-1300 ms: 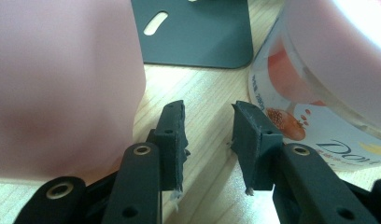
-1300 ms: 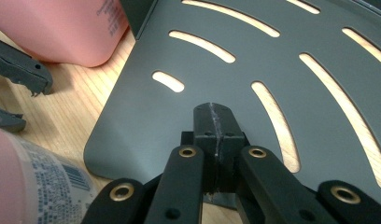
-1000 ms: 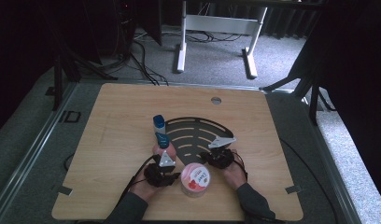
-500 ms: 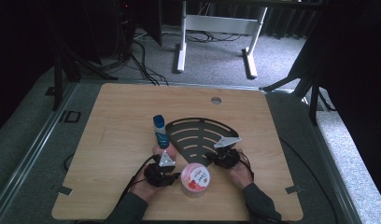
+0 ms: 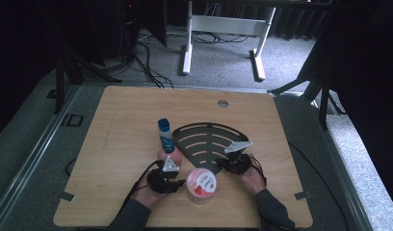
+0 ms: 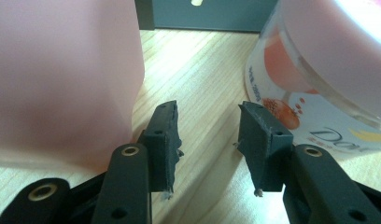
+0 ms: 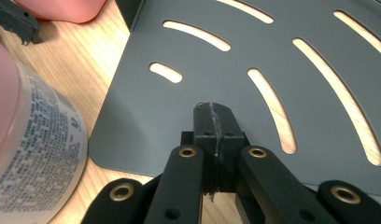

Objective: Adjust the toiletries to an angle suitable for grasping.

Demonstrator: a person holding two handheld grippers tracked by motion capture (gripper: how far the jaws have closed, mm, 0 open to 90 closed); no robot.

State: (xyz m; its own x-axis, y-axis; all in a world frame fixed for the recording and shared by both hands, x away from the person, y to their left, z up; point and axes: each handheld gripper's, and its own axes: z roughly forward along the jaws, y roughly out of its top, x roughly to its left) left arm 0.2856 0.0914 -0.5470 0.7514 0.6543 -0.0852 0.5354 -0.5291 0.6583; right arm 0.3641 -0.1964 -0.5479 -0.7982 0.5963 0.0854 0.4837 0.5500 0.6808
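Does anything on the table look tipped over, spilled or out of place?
One thing: the pink bottle with the blue cap lies flat on the table beside the black slotted plate. The jar stands upright. No spill or damage shows.

Black left gripper [image 6: 209, 140] fingers [image 6: 263, 140] with brass-ringed rivets (grey triangular plates on top), dark sleeves [image 5: 276, 214].

Pink bottle [image 6: 62, 79], jar [image 6: 328, 70]: cropped at frame edges, blurred.
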